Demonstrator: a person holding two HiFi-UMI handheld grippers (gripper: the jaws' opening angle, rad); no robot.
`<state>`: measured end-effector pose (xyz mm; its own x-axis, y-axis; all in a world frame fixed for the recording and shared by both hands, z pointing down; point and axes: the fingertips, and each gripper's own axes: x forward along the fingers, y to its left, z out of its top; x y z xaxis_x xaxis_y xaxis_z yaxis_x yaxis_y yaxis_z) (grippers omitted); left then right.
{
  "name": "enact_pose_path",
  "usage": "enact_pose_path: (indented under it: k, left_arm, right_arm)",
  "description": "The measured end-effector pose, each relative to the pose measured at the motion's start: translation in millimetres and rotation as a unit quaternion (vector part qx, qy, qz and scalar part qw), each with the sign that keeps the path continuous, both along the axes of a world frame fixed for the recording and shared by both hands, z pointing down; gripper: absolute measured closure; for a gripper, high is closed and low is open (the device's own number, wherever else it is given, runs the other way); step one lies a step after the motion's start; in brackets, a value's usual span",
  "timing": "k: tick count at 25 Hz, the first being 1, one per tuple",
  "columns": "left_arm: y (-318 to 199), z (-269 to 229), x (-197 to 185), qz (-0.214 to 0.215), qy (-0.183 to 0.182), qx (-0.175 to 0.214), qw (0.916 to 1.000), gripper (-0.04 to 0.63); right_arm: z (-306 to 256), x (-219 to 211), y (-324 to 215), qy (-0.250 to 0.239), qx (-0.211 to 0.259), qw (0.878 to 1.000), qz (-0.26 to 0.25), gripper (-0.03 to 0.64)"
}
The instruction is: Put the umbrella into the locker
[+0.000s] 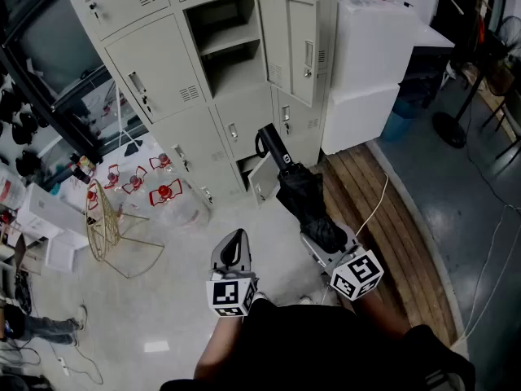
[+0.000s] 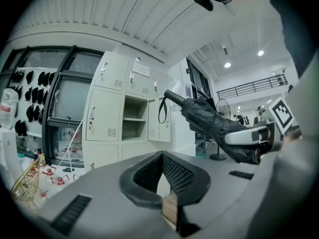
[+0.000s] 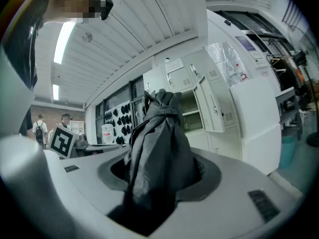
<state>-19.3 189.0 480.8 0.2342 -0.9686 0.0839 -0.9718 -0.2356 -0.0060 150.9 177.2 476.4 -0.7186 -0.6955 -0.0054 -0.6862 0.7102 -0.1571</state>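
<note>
Beige lockers (image 1: 163, 80) stand ahead, one door (image 1: 295, 43) open. My right gripper (image 1: 322, 243) clamps a folded black umbrella (image 1: 297, 187); my left gripper (image 2: 162, 155) is closed, empty.

Fig.: R. gripper (image 3: 162, 176) w/ folded black umbrella (image 3: 157, 143).
Jaws clamp the fabric; umbrella's far end points twd. open locker (image 3: 192, 108), door swung right.

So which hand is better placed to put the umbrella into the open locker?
The right, I'd say. The right gripper is closed on the folded umbrella, whose handle end points toward the open locker. The left gripper is empty, with its jaws together.
</note>
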Motion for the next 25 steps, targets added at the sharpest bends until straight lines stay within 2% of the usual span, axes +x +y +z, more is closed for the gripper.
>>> enact_pose_path:
  k: [10, 16, 25]
  left_arm:
    - [11, 1, 35, 0.012, -0.005, 0.011, 0.9999, 0.600]
    - [14, -3, 46, 0.008, -0.002, 0.013, 0.9999, 0.600]
    - [-10, -8, 21, -0.019, -0.009, 0.013, 0.9997, 0.600]
  right_arm:
    - [-2, 21, 15, 0.003, 0.014, 1.000, -0.011, 0.390]
    - [-6, 30, 17, -0.028, 0.003, 0.999, -0.021, 0.385]
    - [-6, 21, -24, -0.024, 0.005, 1.000, -0.015, 0.383]
